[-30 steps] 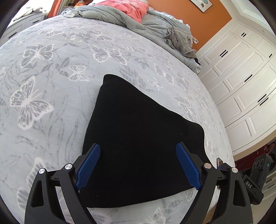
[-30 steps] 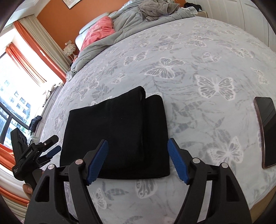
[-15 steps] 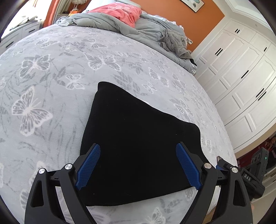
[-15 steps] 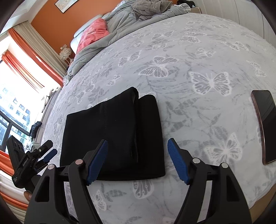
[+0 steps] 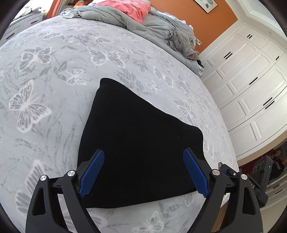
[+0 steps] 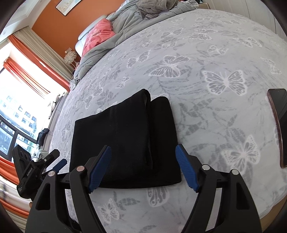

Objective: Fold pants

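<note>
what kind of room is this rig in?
Almost certainly a home bedroom: the black pants lie on a bed with a butterfly blanket, a pink pillow at its head, white wardrobe doors alongside.
</note>
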{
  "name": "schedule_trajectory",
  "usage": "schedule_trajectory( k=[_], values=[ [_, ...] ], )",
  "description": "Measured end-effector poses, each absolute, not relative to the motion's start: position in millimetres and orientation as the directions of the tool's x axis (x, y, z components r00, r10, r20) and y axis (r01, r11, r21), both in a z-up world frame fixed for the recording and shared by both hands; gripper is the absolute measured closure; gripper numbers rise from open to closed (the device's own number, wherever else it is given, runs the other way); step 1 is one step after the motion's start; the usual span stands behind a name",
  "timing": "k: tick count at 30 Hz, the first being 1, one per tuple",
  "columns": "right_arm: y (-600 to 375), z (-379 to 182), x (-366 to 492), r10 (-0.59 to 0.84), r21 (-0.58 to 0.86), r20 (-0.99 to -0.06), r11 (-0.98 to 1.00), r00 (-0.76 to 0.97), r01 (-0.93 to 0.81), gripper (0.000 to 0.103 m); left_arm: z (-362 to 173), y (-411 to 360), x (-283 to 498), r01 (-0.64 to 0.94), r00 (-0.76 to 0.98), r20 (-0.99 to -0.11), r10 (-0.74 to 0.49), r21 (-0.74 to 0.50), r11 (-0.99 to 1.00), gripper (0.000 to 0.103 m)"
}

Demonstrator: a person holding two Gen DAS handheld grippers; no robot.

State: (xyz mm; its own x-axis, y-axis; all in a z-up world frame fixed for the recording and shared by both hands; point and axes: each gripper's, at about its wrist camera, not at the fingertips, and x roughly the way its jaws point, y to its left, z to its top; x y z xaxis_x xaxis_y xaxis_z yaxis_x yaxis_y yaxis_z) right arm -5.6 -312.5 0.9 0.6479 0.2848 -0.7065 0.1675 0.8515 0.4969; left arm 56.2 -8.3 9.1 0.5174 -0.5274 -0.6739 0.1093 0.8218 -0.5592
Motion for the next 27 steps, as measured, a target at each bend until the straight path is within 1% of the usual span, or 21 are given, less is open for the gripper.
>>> schedule_trajectory(
  k=[2,5,7,9,13,16,18,19,20,22,24,27],
  values=[
    [-312,0,-5,0.288,0.502,-0.708,0.848,0.645,0.172,0.031,10,-9,55,0.116,0.513,-0.667,-0.541,-0.57,0.813,0.016],
    [-310,0,-3,0.263,0.477,-0.716,0.86,0.647,0.179,0.031,10,-12,54,0.119,0.525,-0.68,-0.511,-0.536,0.836,0.016],
    [-310,-2,-2,0.287,0.502,-0.71,0.846,0.643,0.178,0.031,8,-10,56,0.112,0.509,-0.677,-0.531,-0.56,0.821,0.016],
    [-309,-3,-1,0.28,0.496,-0.715,0.849,0.641,0.182,0.031,6,-10,55,0.106,0.506,-0.675,-0.537,-0.569,0.816,0.016],
    [-303,2,0,0.193,0.401,-0.729,0.898,0.656,0.181,0.03,5,-17,55,0.113,0.544,-0.717,-0.436,-0.453,0.885,0.016],
    [-303,0,1,0.142,0.349,-0.739,0.917,0.659,0.195,0.03,2,-18,55,0.127,0.535,-0.729,-0.427,-0.43,0.894,0.016],
    [-299,2,0,0.081,0.276,-0.741,0.942,0.667,0.192,0.03,2,-15,53,0.126,0.564,-0.737,-0.373,-0.369,0.921,0.016],
    [-297,2,-1,0.074,0.259,-0.737,0.949,0.672,0.179,0.03,2,-11,53,0.118,0.571,-0.744,-0.347,-0.343,0.932,0.016],
    [-296,2,-2,0.081,0.26,-0.737,0.95,0.671,0.171,0.03,0,-7,54,0.108,0.564,-0.754,-0.337,-0.337,0.935,0.016],
    [-296,1,-2,0.12,0.291,-0.734,0.945,0.669,0.15,0.03,-6,4,55,0.08,0.54,-0.758,-0.365,-0.386,0.919,0.016],
    [-293,-1,-1,0.125,0.286,-0.738,0.948,0.663,0.14,0.03,-9,12,55,0.05,0.535,-0.756,-0.377,-0.417,0.908,0.016],
    [-289,-4,3,0.147,0.304,-0.743,0.943,0.652,0.133,0.03,-12,13,57,0.044,0.527,-0.772,-0.356,-0.394,0.918,0.016]
  ],
)
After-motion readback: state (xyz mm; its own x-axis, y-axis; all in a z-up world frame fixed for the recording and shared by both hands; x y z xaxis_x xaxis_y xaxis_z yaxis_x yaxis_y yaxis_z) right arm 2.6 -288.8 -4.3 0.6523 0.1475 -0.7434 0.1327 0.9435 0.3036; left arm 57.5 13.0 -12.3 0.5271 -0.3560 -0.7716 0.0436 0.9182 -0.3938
